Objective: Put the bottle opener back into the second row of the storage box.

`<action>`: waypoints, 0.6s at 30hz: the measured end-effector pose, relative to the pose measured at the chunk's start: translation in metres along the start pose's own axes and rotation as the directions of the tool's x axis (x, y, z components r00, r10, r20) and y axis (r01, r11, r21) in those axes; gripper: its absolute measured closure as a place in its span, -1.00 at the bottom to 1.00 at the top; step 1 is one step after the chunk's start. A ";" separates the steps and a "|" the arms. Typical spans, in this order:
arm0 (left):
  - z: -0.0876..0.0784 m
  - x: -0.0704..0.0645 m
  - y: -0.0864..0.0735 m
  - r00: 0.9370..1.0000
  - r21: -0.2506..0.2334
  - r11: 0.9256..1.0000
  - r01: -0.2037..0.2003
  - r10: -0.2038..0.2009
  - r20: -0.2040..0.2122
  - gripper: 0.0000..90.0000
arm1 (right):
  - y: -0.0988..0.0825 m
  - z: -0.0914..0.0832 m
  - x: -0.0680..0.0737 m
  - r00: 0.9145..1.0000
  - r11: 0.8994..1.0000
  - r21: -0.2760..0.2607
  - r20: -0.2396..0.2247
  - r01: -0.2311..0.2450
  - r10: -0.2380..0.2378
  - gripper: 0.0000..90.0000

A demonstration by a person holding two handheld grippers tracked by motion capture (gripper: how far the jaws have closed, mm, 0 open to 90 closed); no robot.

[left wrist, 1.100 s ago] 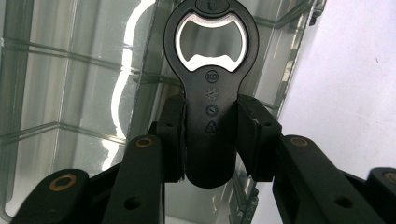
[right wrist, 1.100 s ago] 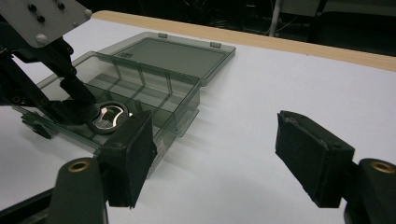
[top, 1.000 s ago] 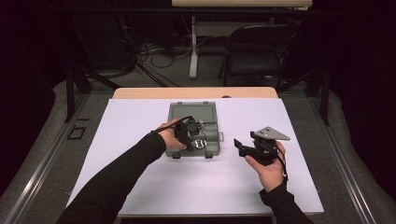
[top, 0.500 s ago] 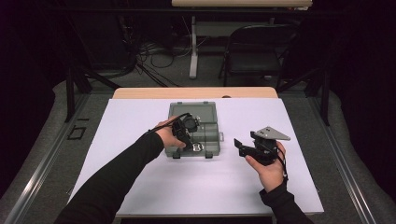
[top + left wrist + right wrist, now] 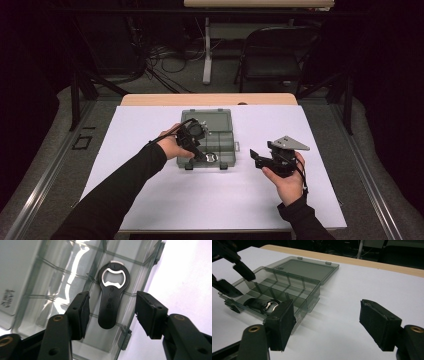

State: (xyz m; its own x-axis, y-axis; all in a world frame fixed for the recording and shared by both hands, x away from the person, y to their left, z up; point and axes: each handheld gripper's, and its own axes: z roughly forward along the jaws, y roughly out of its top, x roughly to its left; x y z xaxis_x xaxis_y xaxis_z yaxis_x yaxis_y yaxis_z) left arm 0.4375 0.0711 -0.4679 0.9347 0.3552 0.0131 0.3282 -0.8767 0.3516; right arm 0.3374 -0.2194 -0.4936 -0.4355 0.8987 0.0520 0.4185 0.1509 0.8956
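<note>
Seen from the person's side, the right gripper [image 5: 256, 157] sits nearest, held over the white table cover [image 5: 210, 205] well to the right of the grey compartment box [image 5: 227, 145]. Its jaws stand wide apart with nothing between them, as the right gripper view shows, and they point toward the box from its right-hand side.

Farther in, the left gripper [image 5: 202, 155] hovers over the front row of the box, with the left hand [image 5: 172, 146] at the box's left edge. In the left gripper view its jaws have just been opening: the pads [image 5: 83, 312] are clear of the black bottle opener [image 5: 111, 298], which lies flat between them in a front compartment of the box, untouched on either side. The opener's long axis runs straight away from the gripper, handle end nearest the pads and the metal-ringed head farthest, along the compartment and not across it.

I judge that the opener has been set down and released here, so the left gripper is by far the nearer of the two, and a clean lift straight up would leave the opener undisturbed.

Beyond the compartments, the box's lid [image 5: 215, 120] lies open and flat toward the table's far wooden edge [image 5: 210, 99].
</note>
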 end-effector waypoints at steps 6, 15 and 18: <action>-0.023 0.000 -0.018 0.996 -0.135 0.987 0.082 -0.085 -0.016 -0.08 | -0.001 0.001 0.000 1.000 1.000 0.021 -0.002 0.001 -0.001 -0.38; -0.030 -0.010 -0.047 0.969 -0.364 0.905 0.221 -0.246 -0.021 -0.07 | -0.002 0.003 0.004 1.000 0.999 0.040 -0.008 0.012 -0.012 -0.39; -0.027 -0.012 -0.052 0.963 -0.382 0.892 0.242 -0.269 -0.018 -0.06 | -0.002 0.005 0.005 1.000 0.999 0.036 -0.005 0.023 -0.023 -0.39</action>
State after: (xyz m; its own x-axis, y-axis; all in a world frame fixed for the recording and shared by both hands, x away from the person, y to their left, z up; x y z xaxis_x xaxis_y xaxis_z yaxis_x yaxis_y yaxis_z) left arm 0.4053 0.1208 -0.4613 0.8093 0.5837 -0.0656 0.4671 -0.5719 0.6744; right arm 0.3383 -0.2134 -0.4973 -0.4492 0.8928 0.0340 0.4371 0.1864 0.8799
